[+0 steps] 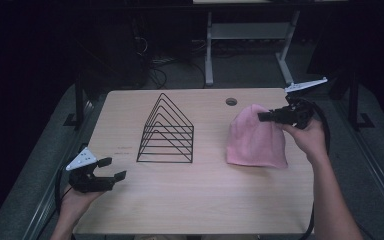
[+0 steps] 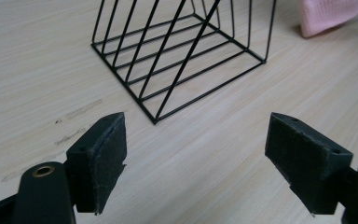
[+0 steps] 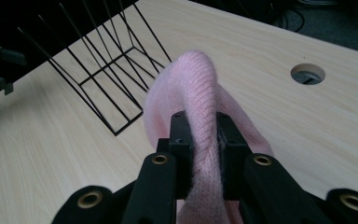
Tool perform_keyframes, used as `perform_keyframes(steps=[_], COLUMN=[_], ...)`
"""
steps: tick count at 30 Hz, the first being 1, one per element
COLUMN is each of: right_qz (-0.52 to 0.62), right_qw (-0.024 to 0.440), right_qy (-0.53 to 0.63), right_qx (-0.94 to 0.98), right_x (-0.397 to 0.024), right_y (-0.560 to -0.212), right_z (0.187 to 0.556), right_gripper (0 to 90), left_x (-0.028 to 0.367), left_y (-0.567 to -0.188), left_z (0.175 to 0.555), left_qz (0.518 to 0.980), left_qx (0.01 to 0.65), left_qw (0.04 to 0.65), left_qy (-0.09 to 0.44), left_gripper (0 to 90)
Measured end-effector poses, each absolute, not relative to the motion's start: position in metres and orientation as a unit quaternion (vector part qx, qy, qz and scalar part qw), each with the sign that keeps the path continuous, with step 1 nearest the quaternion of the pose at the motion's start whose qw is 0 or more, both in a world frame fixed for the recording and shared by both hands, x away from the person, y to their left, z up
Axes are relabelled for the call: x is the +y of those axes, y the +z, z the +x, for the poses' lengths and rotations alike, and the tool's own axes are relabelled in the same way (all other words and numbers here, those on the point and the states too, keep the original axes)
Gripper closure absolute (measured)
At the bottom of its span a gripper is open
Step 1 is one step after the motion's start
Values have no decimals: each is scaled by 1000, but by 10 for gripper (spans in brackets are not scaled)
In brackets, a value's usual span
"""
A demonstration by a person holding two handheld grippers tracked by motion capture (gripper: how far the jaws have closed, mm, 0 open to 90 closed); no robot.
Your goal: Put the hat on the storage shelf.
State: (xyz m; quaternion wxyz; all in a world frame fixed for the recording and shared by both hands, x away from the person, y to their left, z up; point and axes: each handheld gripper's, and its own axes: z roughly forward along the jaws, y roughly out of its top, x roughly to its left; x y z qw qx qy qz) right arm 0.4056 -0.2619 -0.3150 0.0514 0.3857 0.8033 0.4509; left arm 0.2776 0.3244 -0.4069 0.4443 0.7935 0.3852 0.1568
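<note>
A pink knitted cloth (image 1: 255,140) hangs in a peak over the right half of the table, its lower edge resting on the wood. My right gripper (image 1: 263,117) is shut on a fold at its top, and in the right gripper view the pink knit (image 3: 200,93) bulges up between the two pressed pads. A black wire rack (image 1: 166,131) of triangular dividers stands at the table's middle. My left gripper (image 1: 113,168) hovers near the front left corner, open, with nothing between its fingers (image 2: 102,158); the black wire rack (image 2: 182,51) lies ahead of it.
The light wooden table (image 1: 195,200) has a round cable hole (image 1: 231,102) at the back right. A corner of the pink cloth (image 2: 331,16) shows past the rack. Dark floor, cables and a white desk frame (image 1: 250,45) lie behind the table.
</note>
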Motion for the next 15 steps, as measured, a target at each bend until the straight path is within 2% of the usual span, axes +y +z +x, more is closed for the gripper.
perform_keyframes(steps=[15], right_qz=[344], right_qw=[72], right_qy=[470], right_qx=[810], right_x=[-249], right_y=[-278], right_z=[393], right_gripper=[796], left_x=[315], left_y=[-375], left_z=[282], left_qz=[807], left_qx=[338], left_qw=[465], left_qy=[139], left_gripper=[222])
